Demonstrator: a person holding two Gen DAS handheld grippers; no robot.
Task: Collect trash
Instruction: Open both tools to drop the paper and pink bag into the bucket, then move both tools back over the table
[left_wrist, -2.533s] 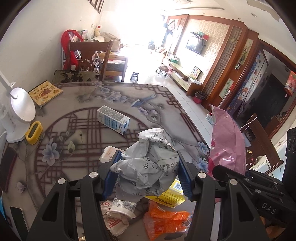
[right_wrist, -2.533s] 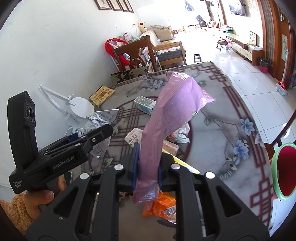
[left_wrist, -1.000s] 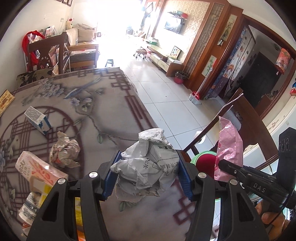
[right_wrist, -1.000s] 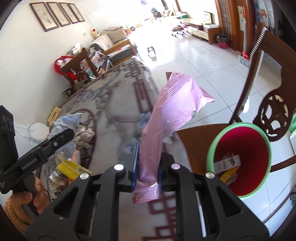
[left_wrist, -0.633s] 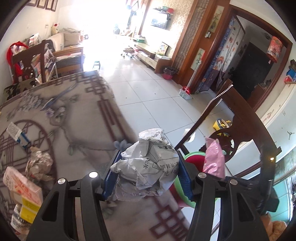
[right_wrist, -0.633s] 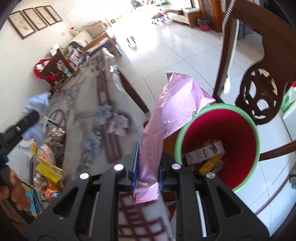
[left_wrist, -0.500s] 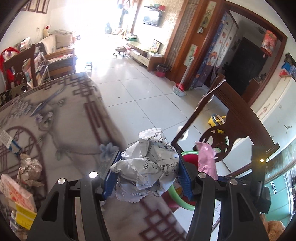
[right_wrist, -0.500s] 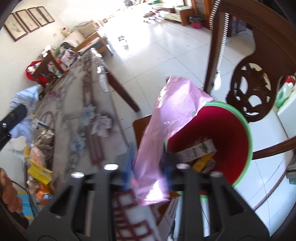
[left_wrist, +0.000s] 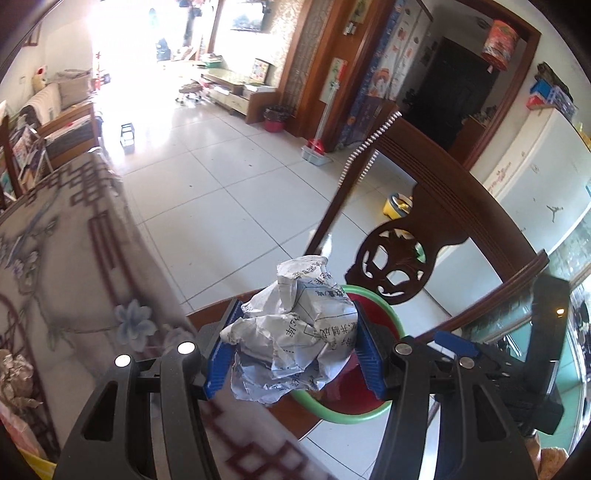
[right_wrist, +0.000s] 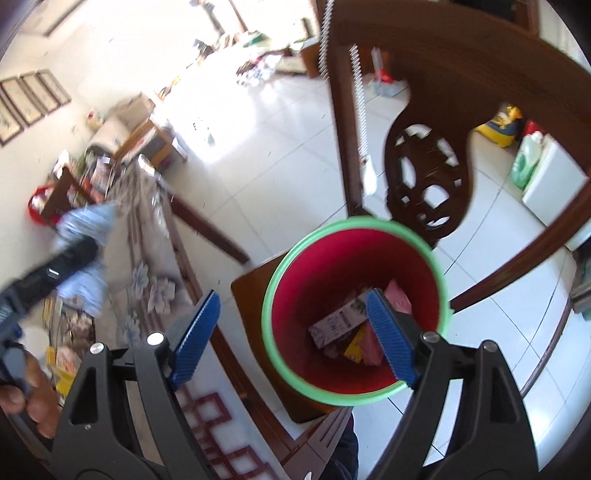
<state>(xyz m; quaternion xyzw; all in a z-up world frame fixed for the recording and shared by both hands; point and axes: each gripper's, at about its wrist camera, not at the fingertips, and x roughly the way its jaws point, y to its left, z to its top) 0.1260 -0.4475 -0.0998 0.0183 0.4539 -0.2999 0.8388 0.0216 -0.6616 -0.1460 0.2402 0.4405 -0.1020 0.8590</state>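
My left gripper (left_wrist: 295, 347) is shut on a crumpled ball of printed paper (left_wrist: 295, 332), held above the table edge just short of the bin. The bin (left_wrist: 347, 417) is red inside with a green rim and stands on a wooden chair seat; it fills the right wrist view (right_wrist: 354, 395). My right gripper (right_wrist: 295, 336) is open and empty above the bin's mouth. The pink wrapper (right_wrist: 397, 297) lies inside the bin with a carton (right_wrist: 334, 326) and a yellow pack. The paper ball shows blurred at the left of the right wrist view (right_wrist: 86, 236).
A dark carved chair back (left_wrist: 406, 254) rises right behind the bin (right_wrist: 428, 181). The table with patterned cloth (left_wrist: 66, 266) lies to the left, with more trash at its near left (right_wrist: 62, 354). White tiled floor (left_wrist: 221, 184) lies beyond.
My right gripper opened and the pink wrapper fell into the bin. Both grippers swung from over the table toward the bin; the left still holds the paper ball.
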